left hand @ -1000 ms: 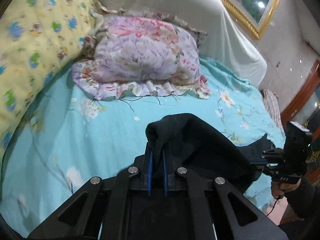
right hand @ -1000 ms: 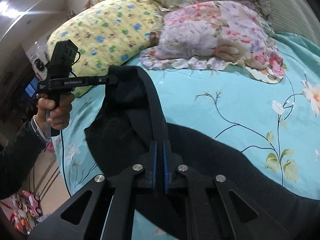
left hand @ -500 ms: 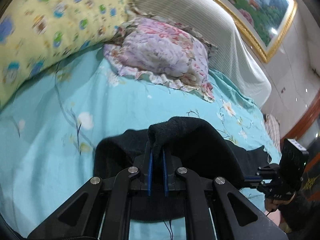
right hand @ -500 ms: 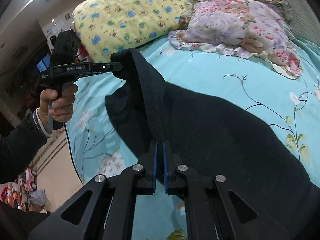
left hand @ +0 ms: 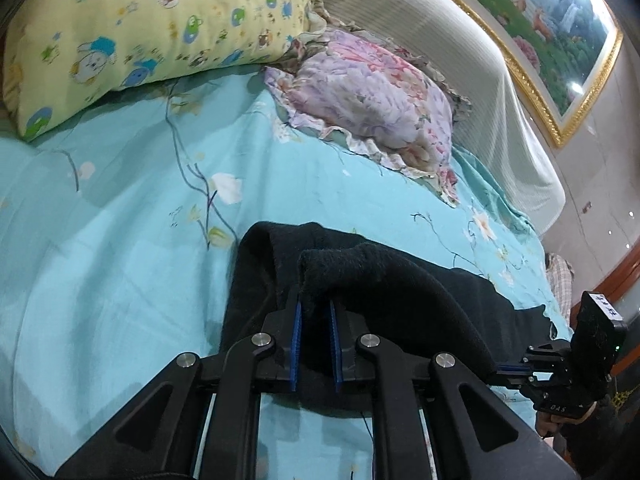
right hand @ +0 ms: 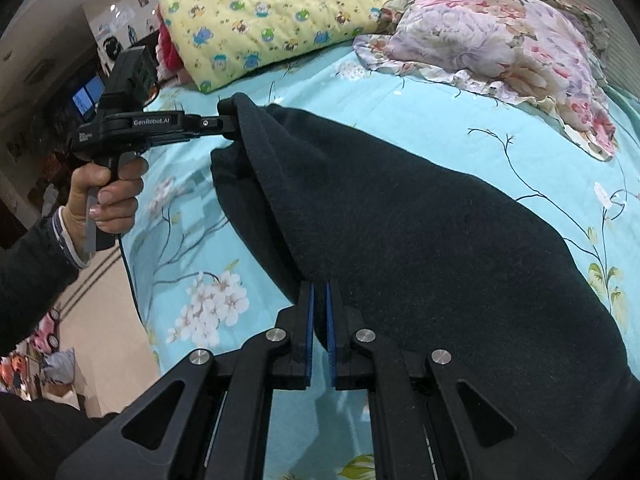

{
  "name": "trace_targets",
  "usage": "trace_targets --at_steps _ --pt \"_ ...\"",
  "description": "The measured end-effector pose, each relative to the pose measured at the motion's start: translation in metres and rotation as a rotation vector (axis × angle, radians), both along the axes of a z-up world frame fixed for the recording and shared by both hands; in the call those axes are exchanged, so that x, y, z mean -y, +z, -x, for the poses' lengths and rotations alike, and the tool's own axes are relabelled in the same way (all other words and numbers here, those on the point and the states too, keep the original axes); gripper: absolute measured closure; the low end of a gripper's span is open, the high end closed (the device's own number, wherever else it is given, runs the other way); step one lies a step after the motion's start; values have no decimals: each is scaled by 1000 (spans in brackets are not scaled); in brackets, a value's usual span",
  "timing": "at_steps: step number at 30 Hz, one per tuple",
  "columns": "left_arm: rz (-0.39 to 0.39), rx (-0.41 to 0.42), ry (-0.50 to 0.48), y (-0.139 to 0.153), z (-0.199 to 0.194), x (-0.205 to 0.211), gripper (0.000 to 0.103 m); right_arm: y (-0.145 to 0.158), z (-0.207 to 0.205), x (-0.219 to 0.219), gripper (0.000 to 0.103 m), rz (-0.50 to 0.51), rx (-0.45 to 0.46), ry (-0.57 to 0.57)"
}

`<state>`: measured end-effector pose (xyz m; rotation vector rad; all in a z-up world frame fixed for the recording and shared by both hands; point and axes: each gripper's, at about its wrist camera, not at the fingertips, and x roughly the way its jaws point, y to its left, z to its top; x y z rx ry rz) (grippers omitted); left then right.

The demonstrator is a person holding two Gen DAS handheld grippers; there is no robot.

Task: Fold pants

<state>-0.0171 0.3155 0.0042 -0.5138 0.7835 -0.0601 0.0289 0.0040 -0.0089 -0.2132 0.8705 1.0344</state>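
Observation:
Black fleece pants [right hand: 420, 220] lie spread over the turquoise flowered bed sheet [right hand: 420, 104]. My left gripper [left hand: 314, 308] is shut on one corner of the pants [left hand: 380, 280] and holds it just above the bed. My right gripper [right hand: 319, 292] is shut on the other corner of the same edge. That edge hangs taut between the two grippers. The left gripper also shows in the right wrist view [right hand: 228, 122], held by a hand. The right gripper shows at the right edge of the left wrist view [left hand: 516, 368].
A yellow cartoon-print pillow [left hand: 152, 20] and a pink flowered pillow [left hand: 372, 92] lie at the head of the bed. A white cover [left hand: 460, 52] drapes the headboard under a framed picture [left hand: 560, 40]. The bed's near edge drops to a tan floor [right hand: 100, 300].
Both grippers have carried the held edge of the pants forward over the bed and lower. More of the black cloth now lies flat on the sheet.

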Motion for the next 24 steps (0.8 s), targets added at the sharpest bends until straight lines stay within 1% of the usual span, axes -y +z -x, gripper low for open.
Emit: trace_targets --at_steps 3,4,7,8,10,12,13,15,17,21,23,24 --pt "4 -6 29 -2 5 -3 87 -2 0 -2 97 16 1 2" --pt "1 -12 47 -3 7 -4 87 -3 -1 -1 94 11 -10 0" --pt "-10 -40 95 -5 13 -7 87 -3 -3 0 93 2 -29 -9" --pt "-4 -48 111 -6 17 -8 85 -3 -3 0 93 0 -34 -9" --pt "14 -47 134 -5 25 -10 80 -3 -1 -1 91 0 -30 -6" --pt "22 -41 156 -2 34 -11 71 -2 1 -1 91 -7 -30 -3" --pt "32 -36 171 1 40 -11 68 -2 1 -1 91 -14 -32 -1" --pt "50 -27 191 4 48 -11 58 0 2 -1 91 -23 -31 -2" --pt "71 -18 206 7 55 -11 53 0 3 -1 91 -32 -33 -4" --pt "100 -25 220 11 61 -6 50 3 4 0 90 -50 -43 -12" --pt "98 -45 223 12 60 -2 48 4 2 2 82 -57 -46 -25" --pt "97 -54 224 12 59 0 47 5 1 4 67 -64 -47 -37"
